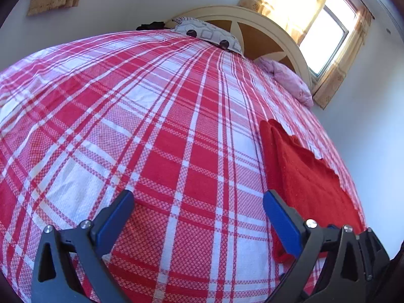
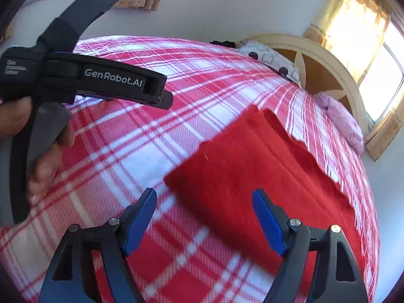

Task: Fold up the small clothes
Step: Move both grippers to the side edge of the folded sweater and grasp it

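A red fleecy cloth (image 2: 257,174) lies folded flat on the red-and-white checked bedspread (image 2: 141,151). In the left wrist view the same red cloth (image 1: 308,176) sits at the right, its near edge beside the right blue pad. My left gripper (image 1: 198,199) hangs open over bare bedspread (image 1: 161,136) with nothing between its pads. My right gripper (image 2: 204,197) is open too, its tips just above the cloth's near-left corner, nothing held. The left gripper's black body (image 2: 106,78) and the hand (image 2: 45,166) holding it fill the left of the right wrist view.
A curved cream headboard (image 1: 272,30) stands at the bed's far end, with a patterned pillow (image 1: 209,34) and a pink bundle (image 1: 290,78) against it. A bright window (image 1: 325,38) with yellow curtains is behind. The bed's right edge (image 1: 353,176) runs close to the cloth.
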`<state>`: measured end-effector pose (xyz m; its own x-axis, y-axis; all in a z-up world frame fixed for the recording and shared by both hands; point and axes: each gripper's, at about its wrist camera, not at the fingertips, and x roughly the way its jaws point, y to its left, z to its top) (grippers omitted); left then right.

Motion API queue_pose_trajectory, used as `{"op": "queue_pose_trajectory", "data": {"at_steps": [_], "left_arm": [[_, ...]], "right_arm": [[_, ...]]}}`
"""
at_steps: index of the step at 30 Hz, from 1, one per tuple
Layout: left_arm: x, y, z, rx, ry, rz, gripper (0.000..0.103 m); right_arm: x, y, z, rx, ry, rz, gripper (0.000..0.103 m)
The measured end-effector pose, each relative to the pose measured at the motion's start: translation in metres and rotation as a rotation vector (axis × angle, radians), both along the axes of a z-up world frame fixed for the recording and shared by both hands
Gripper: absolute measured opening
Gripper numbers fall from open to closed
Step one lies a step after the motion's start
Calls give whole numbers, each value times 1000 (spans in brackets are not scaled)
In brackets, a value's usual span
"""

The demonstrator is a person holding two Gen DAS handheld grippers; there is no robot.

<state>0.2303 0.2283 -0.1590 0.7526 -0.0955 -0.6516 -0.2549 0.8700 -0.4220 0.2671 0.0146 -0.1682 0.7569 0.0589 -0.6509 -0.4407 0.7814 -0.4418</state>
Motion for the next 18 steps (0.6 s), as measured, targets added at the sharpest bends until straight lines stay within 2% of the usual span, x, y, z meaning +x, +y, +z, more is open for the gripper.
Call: {"op": "queue_pose_trajectory", "data": {"at_steps": [1, 2, 4, 7, 13, 18], "left_arm": [[0, 0, 0, -2, 0, 0, 103], [0, -1, 0, 4, 2, 0, 103], [1, -3, 1, 14, 7, -3, 103], [4, -3, 0, 9, 11, -18, 103], [16, 1, 3, -51, 25, -81, 103], [42, -1, 16, -38, 36, -136, 103]], "right_arm": [[2, 2, -3, -13, -4, -1, 75], [5, 4, -5, -22, -5, -6, 64], [8, 3, -11, -7, 14, -16, 53], [5, 2, -11, -4, -8, -21, 53], [0, -2, -11, 22, -35, -36, 52], [-1, -4, -13, 17, -53, -69, 44]]}}
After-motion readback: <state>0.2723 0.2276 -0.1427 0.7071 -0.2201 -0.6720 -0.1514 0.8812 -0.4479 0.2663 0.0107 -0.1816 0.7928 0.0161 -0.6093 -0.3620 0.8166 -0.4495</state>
